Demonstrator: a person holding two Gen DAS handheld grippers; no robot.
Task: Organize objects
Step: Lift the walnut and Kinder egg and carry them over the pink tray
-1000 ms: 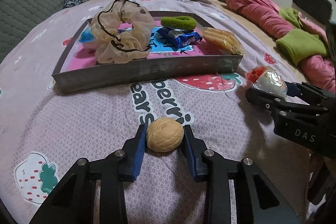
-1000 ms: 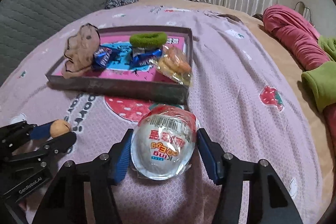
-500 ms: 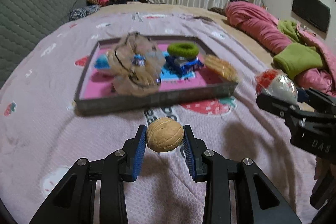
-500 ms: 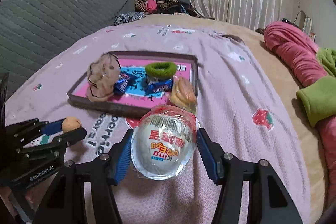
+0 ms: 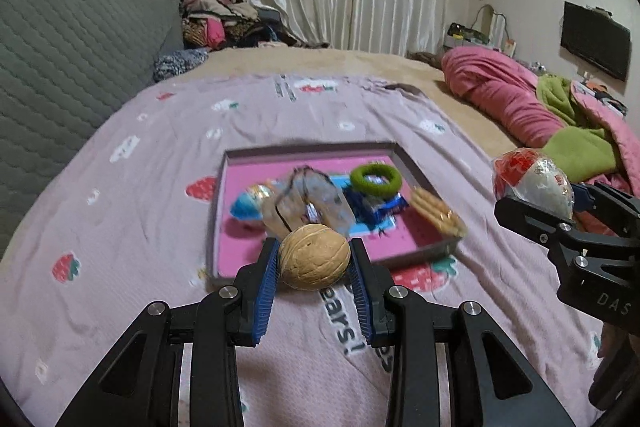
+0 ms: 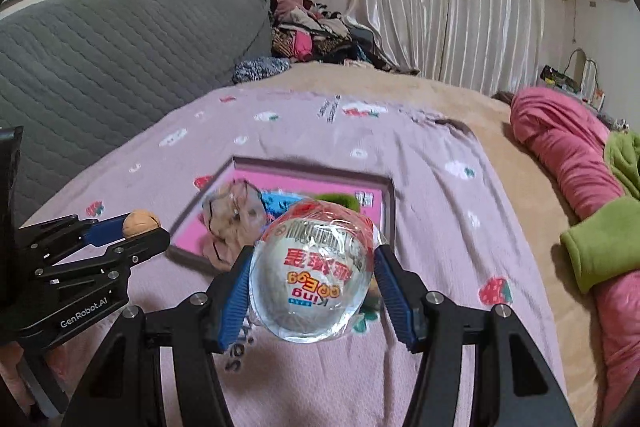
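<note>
Pink-floored tray (image 5: 320, 151) lies at twelve o'clock beyond both loads: left gripper (image 5: 314, 267) clamps the walnut (image 5: 313, 255), right gripper (image 6: 310, 281) the wrapped egg (image 6: 310, 273).

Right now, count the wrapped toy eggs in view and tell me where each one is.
2. One wrapped egg is clamped in the right claw, held above the bedspread. A blue egg lies in the tray at its left end. The scrunchie may hide others.
</note>
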